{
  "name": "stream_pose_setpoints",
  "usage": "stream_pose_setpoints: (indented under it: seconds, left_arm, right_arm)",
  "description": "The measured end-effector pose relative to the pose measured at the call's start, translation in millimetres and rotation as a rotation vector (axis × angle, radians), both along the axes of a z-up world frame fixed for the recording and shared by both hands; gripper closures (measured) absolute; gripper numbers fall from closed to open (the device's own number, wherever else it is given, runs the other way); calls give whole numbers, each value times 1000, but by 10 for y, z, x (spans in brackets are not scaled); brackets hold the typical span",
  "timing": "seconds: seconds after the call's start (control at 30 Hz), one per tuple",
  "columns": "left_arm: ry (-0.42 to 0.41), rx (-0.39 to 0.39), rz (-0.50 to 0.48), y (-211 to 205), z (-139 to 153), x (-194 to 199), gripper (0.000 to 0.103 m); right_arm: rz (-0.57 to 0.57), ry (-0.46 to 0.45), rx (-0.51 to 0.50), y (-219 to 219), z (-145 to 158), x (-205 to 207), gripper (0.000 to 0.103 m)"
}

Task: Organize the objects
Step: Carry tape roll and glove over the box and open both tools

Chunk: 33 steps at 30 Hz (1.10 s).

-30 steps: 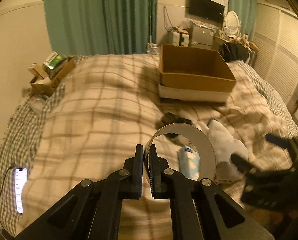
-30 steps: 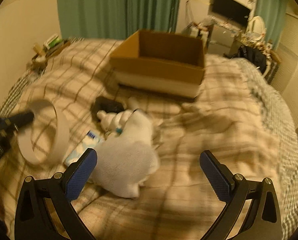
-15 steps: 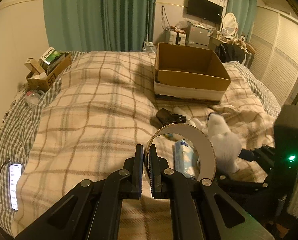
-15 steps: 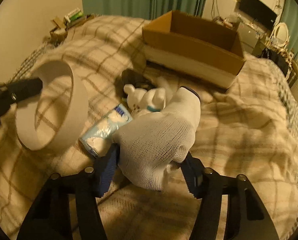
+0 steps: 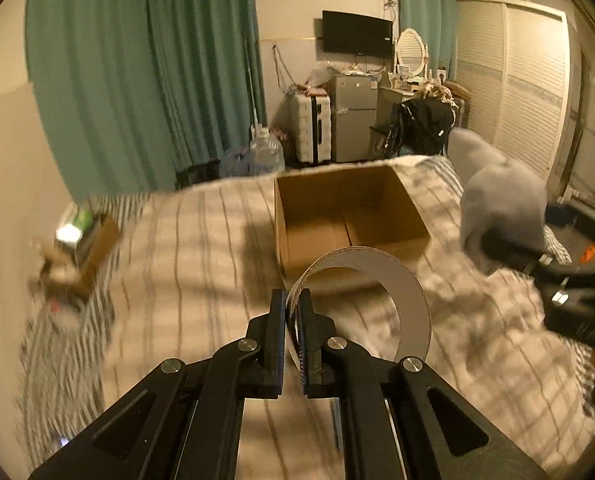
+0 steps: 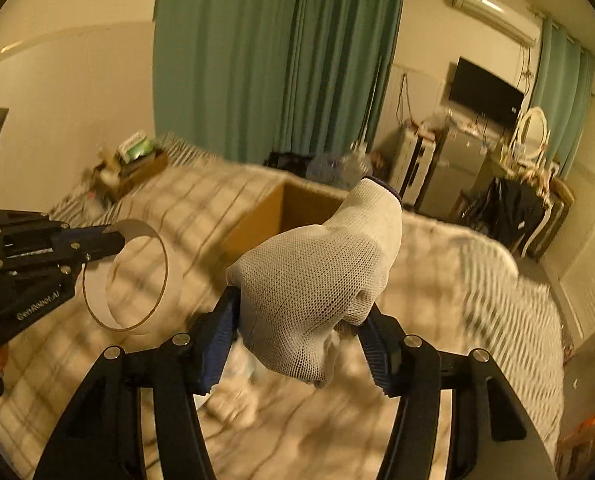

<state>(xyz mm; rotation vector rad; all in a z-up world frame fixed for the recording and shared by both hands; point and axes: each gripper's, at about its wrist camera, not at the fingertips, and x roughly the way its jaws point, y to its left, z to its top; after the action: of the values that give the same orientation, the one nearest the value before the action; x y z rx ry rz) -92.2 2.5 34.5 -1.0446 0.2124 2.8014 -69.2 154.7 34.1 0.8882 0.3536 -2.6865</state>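
— Two grippers are up over the bed, right? What does each one have?

— The left gripper has its jaws pressed together on the thin wall of a white ring. The ring sticks out past the fingertips and hangs in the air above the blanket. In the right view the same ring is on the left, held by the black left gripper.

— And the other one?

— The right gripper is clamped on a white glove. Both blue pads press into the glove's sides. The glove bulges up between them, with its dark cuff at the far end. It is off the bed too.

— Where is the box?

— The box sits open on the bed, far from both grippers, near the middle. Its inside looks bare as far as I can see. In the right view the glove hides most of the box.

— Can you see the glove from the left side?

— Yes, the glove is a grey blur on the right, with the right gripper under it, to the right of the box.

— What else is around?

— Green curtains hang at the far wall. A TV is on the wall, far right. A small carton of stuff sits at the left edge of the bed, but it is too blurry to tell what is in it.
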Motion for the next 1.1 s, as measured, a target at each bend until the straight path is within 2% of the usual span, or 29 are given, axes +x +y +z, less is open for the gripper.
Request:
stream_pose_setpoints:
  seconds: [0.07,0.13,0.2,0.27,0.4,0.5,0.67,0.73,0.77,0.83,0.9,0.97,1.03,1.1]
  left_arm:
    - [7,-19,-23,53,101,-244,98]
    - [24,-74,-33,124,162,-510,98]
    - [38,-117,-33,197,154,-806,98]
    - [30,-119,-32,253,88,-1097,98]
    - [8,-94,-14,342,-192,-1643,98]
    - [-44,-42,-15,383,-463,-1970,98]
    - [-86,-42,-44,495,-814,-2164,96]
    - [-96,-37,-55,501,-868,-2177,87]
    - [-110,-31,-59,498,-889,-2175,82]
    - [-125,-29,-54,474,-900,-2140,49]
    - [-116,-35,-49,458,-860,-2056,35]
    - [-110,-36,-43,449,-792,-1941,32]
    - [-115,-31,-44,444,-714,-1796,23]
    - [-101,-34,-47,430,-619,-1640,21]
  right_arm:
    - [10,15,10,42,144,-169,46]
    - [23,35,34,68,273,-390,46]
    - [23,45,44,92,327,-663,46]
    - [23,45,40,110,294,-912,46]
    - [22,20,47,64,24,-1454,46]
    - [10,-12,39,62,-229,-1754,46]
    - [-4,-68,29,55,-672,-2102,44]
    - [-17,-72,3,86,-756,-2145,33]
    - [-22,-72,-12,108,-774,-2129,32]
    - [-28,-79,-42,177,-742,-2088,28]
    - [-33,-76,-44,208,-657,-1971,27]
    - [-35,-63,-19,218,-563,-1842,26]
    - [-38,-47,8,241,-457,-1637,25]
    - [-39,-38,30,247,-342,-1401,25]
